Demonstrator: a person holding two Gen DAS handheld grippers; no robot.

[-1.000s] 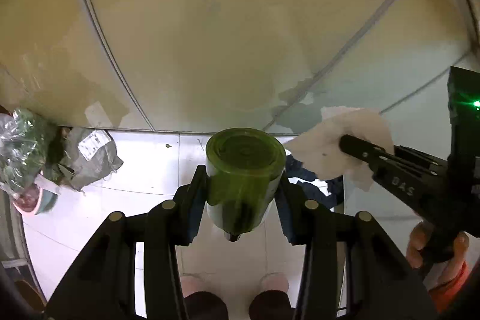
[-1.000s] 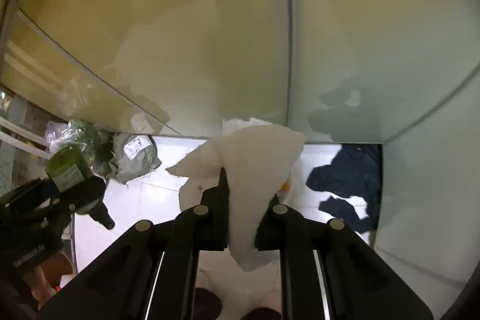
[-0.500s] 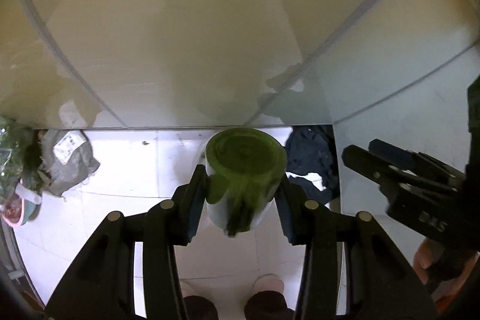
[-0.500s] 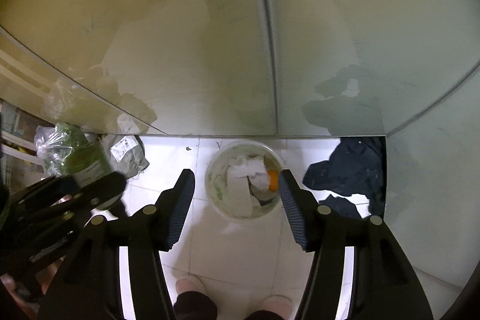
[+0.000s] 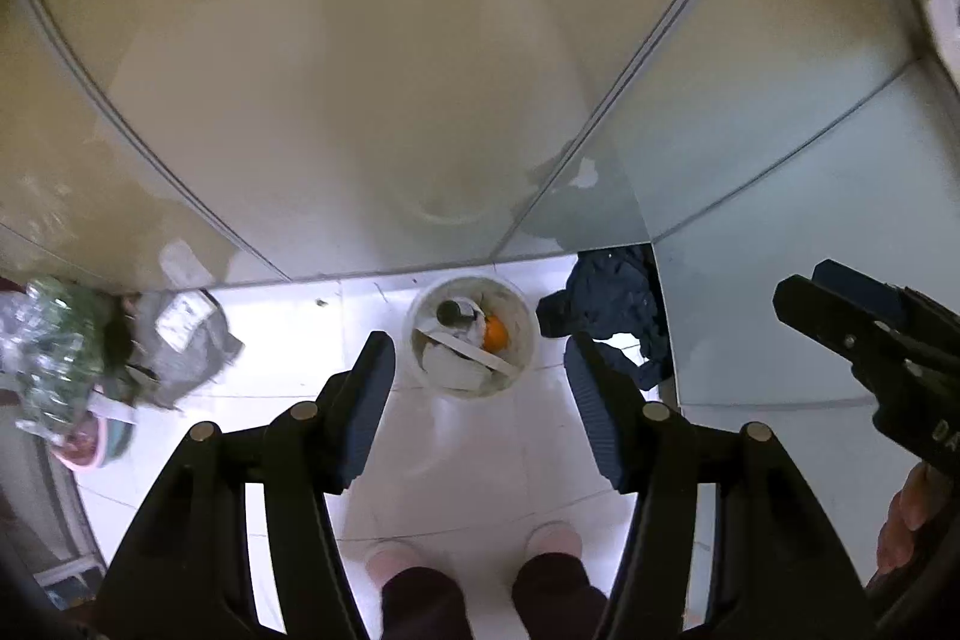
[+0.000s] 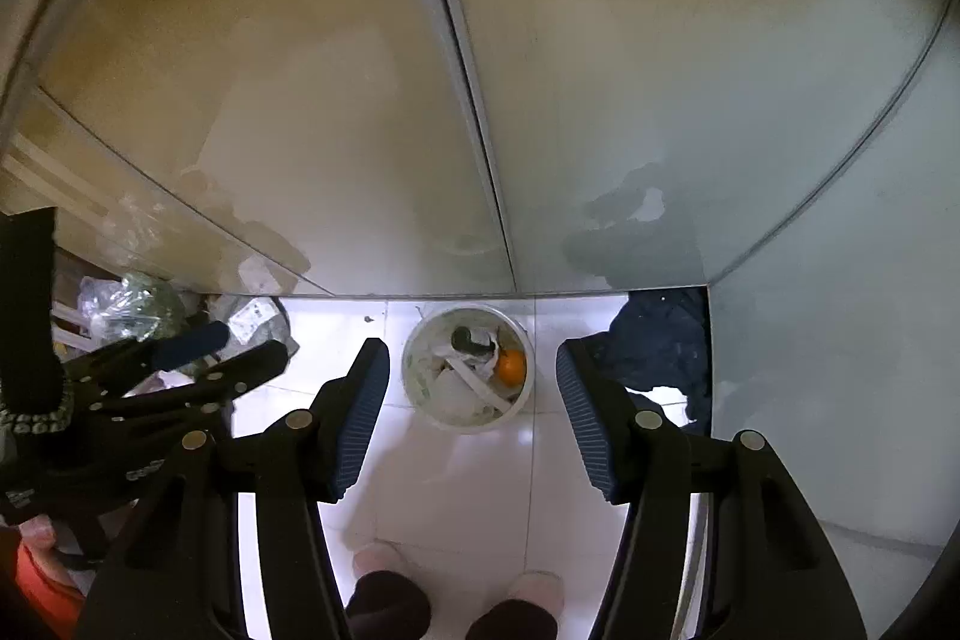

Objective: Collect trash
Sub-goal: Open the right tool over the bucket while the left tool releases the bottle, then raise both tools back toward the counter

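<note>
A white bin [image 5: 471, 391] stands on the white tiled floor far below both grippers. In it lie the dark green bottle [image 5: 449, 311], an orange [image 5: 495, 333] and white tissue [image 5: 450, 364]. My left gripper [image 5: 477, 346] hangs high over the bin, its jaws opening with nothing between them. My right gripper [image 6: 469, 349] is open and empty above the same bin [image 6: 468, 424], where the bottle [image 6: 463, 338] and the orange [image 6: 511, 366] show. Each gripper appears in the other's view: the right gripper [image 5: 840, 334] at the right edge, the left gripper [image 6: 228, 358] at the left.
A dark blue cloth [image 5: 618, 304] lies on the floor right of the bin. A grey labelled bag [image 5: 186, 334], a clear bag of greens [image 5: 48, 340] and a pink bowl [image 5: 90, 448] sit at the left. Glass panels rise behind. The person's slippers [image 5: 390, 559] stand below.
The right gripper opened and the white tissue dropped into the bin. Then the left gripper let go of the green bottle, which now lies in the bin. Both grippers rose.
</note>
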